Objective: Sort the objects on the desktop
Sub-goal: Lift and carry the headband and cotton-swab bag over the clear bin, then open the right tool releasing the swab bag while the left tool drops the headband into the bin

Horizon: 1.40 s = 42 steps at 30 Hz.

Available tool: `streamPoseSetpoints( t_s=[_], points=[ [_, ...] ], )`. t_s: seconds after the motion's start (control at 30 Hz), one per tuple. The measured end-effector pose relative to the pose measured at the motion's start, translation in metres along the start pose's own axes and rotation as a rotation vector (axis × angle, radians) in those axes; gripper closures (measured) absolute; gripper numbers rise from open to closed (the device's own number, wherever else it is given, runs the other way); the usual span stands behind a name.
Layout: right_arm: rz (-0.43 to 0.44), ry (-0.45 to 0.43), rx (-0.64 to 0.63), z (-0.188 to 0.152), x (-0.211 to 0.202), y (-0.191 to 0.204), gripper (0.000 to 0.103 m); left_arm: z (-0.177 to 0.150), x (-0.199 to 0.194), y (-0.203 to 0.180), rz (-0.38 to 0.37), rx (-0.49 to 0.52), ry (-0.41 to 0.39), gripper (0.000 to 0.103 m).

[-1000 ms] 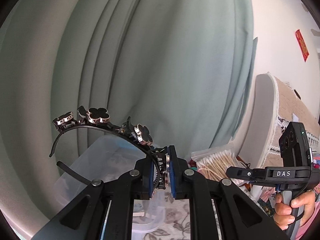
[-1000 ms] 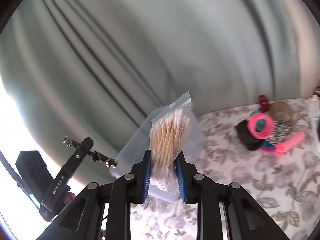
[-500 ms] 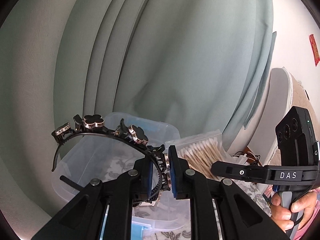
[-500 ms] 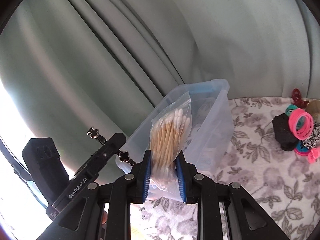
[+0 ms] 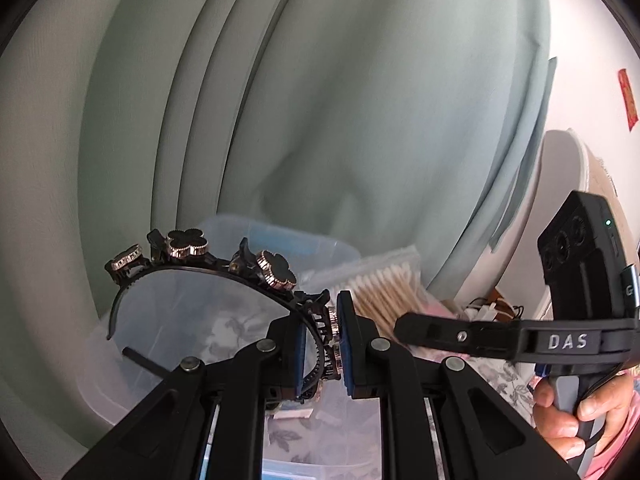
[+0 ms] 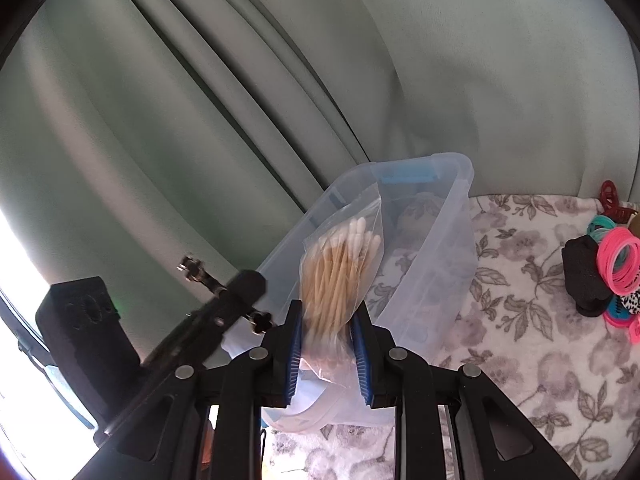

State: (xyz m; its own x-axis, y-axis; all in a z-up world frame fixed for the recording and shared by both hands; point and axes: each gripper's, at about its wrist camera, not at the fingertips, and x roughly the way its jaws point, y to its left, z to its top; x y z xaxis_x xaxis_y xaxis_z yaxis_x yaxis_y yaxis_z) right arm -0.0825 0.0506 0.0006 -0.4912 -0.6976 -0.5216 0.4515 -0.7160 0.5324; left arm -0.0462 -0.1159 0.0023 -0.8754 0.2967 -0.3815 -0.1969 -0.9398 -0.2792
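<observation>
My left gripper [image 5: 322, 346] is shut on a black headband [image 5: 224, 274] set with clover-shaped ornaments; the band arcs up and to the left over a clear plastic bin [image 5: 132, 360]. My right gripper [image 6: 327, 354] is shut on a clear zip bag of cotton swabs [image 6: 340, 276], held upright just in front of the clear plastic bin [image 6: 448, 240]. In the left wrist view the bag of swabs [image 5: 384, 288] and the right gripper's finger [image 5: 460, 334] show on the right. In the right wrist view the left gripper [image 6: 224, 304] with the headband appears at lower left, blurred.
A green curtain [image 6: 280, 80] hangs right behind the bin. On the floral tablecloth [image 6: 520, 340] at the right lie pink hair ties [image 6: 618, 260], a black item [image 6: 582, 280] and a red claw clip [image 6: 612, 200]. A person's hand [image 5: 576, 412] grips the right handle.
Both grippers have moved toward the bin and dipped, each keeping its hold. The bin now shows larger, below and behind the headband and the swab bag.
</observation>
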Motion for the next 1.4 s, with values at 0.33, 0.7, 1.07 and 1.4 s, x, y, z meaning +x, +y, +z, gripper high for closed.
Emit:
streamPoseSetpoints(
  t_s=[0.33,0.7,1.07,1.4],
  points=[
    [0.001,0.035,-0.009,0.002,0.017,-0.005,0.077,-0.009,0.023,0.003,0.003,-0.035,0.071,0.087],
    [0.000,0.046,0.010,0.003,0.021,-0.013,0.078,-0.007,0.052,-0.007,0.061,-0.050,0.130,0.060],
    [0.015,0.044,0.003,0.000,0.020,-0.010,0.077,-0.006,0.028,0.011,0.182,0.018,0.215,0.044],
    [0.025,0.018,0.005,0.000,0.009,-0.007,0.077,-0.008,0.006,0.017,0.235,0.045,0.247,0.043]
  ],
)
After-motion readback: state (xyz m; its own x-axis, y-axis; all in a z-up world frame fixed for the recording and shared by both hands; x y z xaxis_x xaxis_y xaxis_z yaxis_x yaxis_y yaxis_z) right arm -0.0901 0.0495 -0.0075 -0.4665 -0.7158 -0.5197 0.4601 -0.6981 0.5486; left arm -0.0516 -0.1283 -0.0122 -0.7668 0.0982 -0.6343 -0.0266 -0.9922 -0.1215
